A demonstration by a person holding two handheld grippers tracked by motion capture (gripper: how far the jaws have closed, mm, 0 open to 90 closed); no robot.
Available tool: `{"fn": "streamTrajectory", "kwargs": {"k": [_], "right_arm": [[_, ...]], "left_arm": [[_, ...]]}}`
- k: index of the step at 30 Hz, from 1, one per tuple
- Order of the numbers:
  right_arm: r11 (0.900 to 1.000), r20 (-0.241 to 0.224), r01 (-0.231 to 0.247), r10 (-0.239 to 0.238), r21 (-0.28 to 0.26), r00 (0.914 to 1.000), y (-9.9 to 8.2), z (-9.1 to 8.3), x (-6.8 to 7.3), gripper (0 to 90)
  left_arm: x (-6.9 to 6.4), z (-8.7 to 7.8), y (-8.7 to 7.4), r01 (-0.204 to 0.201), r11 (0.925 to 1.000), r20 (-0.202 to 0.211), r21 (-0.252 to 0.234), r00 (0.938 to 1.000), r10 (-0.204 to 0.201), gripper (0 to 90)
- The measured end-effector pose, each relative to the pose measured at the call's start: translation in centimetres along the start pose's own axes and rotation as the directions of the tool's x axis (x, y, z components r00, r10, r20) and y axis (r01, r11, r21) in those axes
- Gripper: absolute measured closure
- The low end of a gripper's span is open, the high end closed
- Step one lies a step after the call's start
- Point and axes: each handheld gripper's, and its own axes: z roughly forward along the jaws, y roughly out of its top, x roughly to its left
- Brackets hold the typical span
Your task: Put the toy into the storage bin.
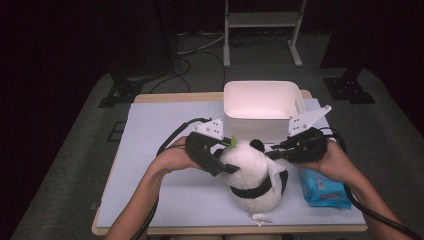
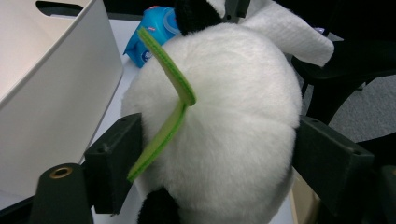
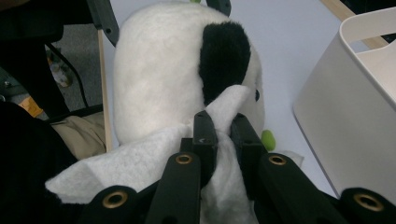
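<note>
A white and black plush panda [image 1: 250, 172] sits upright near the table's front edge, with a green felt leaf [image 1: 233, 141] on its head. My left gripper [image 1: 223, 157] clasps the panda's head [image 2: 233, 116] from the left, one jaw pressed against each side, and the leaf [image 2: 170, 93] lies by the left jaw. My right gripper [image 1: 272, 151] comes in from the right, shut on a white wipe [image 3: 140, 163]. The wipe's tip rests against the panda's head [image 3: 163, 70] just below a black ear [image 3: 224, 56]. The wipe [image 1: 276, 172] hangs down the panda's right side.
A white plastic bin [image 1: 257, 120] stands open just behind the panda, close to both grippers. A blue pack of wipes [image 1: 325, 187] lies on the pale sheet [image 1: 165, 130] at the front right. Cables trail from both grippers along the person's forearms.
</note>
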Motion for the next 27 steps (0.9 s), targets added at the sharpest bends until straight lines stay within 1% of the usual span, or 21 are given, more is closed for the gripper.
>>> {"fn": "streamTrajectory", "kwargs": {"k": [2,4,5,6,7,8,10,13,15,16,18,19,21,24,27], "right_arm": [[1.0,0.006,0.006,-0.006,0.002,1.0,-0.1,0.1,0.0,82.2],[0.9999,0.006,0.007,-0.007,0.01,1.0,-0.3,0.1,0.0,82.2],[0.9999,0.003,-0.001,0.001,0.014,1.0,-0.4,0.2,0.0,82.2],[0.9999,0.003,-0.006,0.006,0.016,1.0,-0.6,0.3,0.0,82.2],[0.9998,0.003,-0.008,0.008,0.017,1.0,-0.6,0.3,0.0,82.2],[0.9998,0.002,-0.012,0.012,0.016,0.9999,-0.7,0.3,0.0,82.2],[0.9998,0.0,-0.008,0.008,0.019,1.0,-0.7,0.4,-0.1,82.2],[0.9997,0.0,-0.016,0.016,0.021,0.9999,-0.9,0.4,-0.1,82.2],[0.9995,0.005,-0.016,0.015,0.028,0.9999,-1.2,0.5,-0.1,82.2],[0.9992,0.005,-0.024,0.024,0.031,0.9997,-1.4,0.5,-0.1,82.1],[0.999,0.005,-0.029,0.029,0.034,0.9996,-1.8,0.6,-0.2,82.1],[0.9987,0.006,-0.036,0.036,0.037,0.9994,-1.9,0.7,-0.2,82.0],[0.9989,0.009,-0.034,0.034,0.033,0.9994,-2.0,0.7,-0.2,82.1],[0.9992,0.018,-0.035,0.034,0.022,0.9992,-1.8,0.4,-0.2,82.1],[0.9996,0.029,-0.029,0.028,0.008,0.9992,-1.1,-0.1,-0.2,82.1]], "left_arm": [[0.1,-0.1,-0.2,0.016,0.9999,-0.003,-0.002,0.9999,-0.016,14.9],[0.2,-0.1,-0.5,0.028,0.9996,0.004,-0.003,0.9996,-0.028,13.0],[0.2,0.0,-0.7,0.038,0.9992,0.003,-0.005,0.9993,-0.038,12.0],[0.3,-0.1,-0.7,0.036,0.9993,0.007,-0.002,0.9993,-0.036,10.8],[0.3,0.0,-0.9,0.044,0.999,0.018,-0.01,0.9989,-0.044,11.0],[0.4,0.1,-1.0,0.044,0.999,0.025,-0.012,0.9987,-0.044,13.0],[0.4,0.2,-1.0,0.041,0.999,0.026,-0.015,0.9988,-0.041,13.1],[0.4,0.2,-1.0,0.041,0.999,0.028,-0.018,0.9988,-0.04,13.2],[0.4,0.2,-1.1,0.038,0.9991,0.03,-0.019,0.9989,-0.037,14.5],[0.3,0.1,-1.1,0.041,0.999,0.031,-0.02,0.9987,-0.04,15.9],[0.3,-0.1,-1.2,0.032,0.9993,0.03,-0.019,0.9991,-0.031,21.0],[0.3,-0.1,-1.2,0.033,0.9992,0.029,-0.023,0.9991,-0.032,23.5],[0.3,-0.3,-1.2,0.03,0.9991,0.022,-0.032,0.9993,-0.029,29.3],[0.3,-0.6,-1.0,0.027,0.9987,0.015,-0.043,0.9995,-0.027,33.1],[0.4,-1.2,-0.6,0.024,0.9985,0.005,-0.049,0.9997,-0.024,34.3]]}}
